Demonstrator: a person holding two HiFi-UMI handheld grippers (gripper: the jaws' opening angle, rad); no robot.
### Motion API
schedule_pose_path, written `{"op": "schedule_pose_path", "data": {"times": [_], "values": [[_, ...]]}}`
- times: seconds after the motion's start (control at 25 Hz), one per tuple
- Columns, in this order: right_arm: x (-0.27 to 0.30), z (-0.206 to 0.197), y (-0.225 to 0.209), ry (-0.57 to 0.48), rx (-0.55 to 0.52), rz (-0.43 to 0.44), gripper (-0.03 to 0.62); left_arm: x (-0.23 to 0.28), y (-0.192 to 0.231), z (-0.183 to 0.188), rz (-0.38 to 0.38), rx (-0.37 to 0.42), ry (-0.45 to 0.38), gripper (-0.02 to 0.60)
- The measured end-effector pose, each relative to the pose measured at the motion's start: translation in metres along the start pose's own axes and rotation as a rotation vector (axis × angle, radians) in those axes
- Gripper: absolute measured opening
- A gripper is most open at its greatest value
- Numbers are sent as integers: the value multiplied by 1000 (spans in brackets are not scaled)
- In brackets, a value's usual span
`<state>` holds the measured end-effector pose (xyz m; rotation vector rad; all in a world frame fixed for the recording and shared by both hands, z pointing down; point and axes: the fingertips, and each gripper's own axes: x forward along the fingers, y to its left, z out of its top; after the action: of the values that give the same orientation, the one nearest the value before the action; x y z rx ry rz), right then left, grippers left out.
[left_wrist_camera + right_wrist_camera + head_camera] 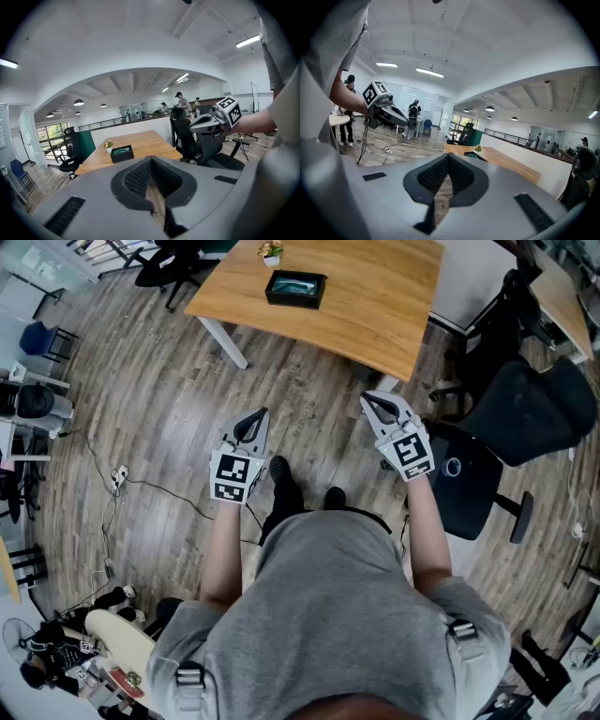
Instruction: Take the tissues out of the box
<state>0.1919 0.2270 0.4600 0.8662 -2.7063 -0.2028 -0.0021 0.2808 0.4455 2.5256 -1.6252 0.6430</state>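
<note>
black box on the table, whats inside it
A teal layer shows in the open top of the box. From this far it cannot be told whether it is tissues, and anything under it is covered.

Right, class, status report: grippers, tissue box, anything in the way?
Left gripper and right gripper shut, empty, short of the table. Box on it, untouched. Chair to the right, not between.

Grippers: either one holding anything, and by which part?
Nothing is held. The left gripper and right gripper are both shut and empty, short of the table; the tissue box sits there untouched.
</note>
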Motion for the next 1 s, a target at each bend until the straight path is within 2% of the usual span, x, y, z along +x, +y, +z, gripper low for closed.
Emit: {"op": "schedule_pose_path", "data": {"times": [0.64,1.0], "values": [[-13,-20,2,27,8,-1,6,-6,-16,-1,19,-3,-5,18],[-17,-21,-2,30,-7,-9,6,-6,-22,9,15,-2,-40,20]]}}
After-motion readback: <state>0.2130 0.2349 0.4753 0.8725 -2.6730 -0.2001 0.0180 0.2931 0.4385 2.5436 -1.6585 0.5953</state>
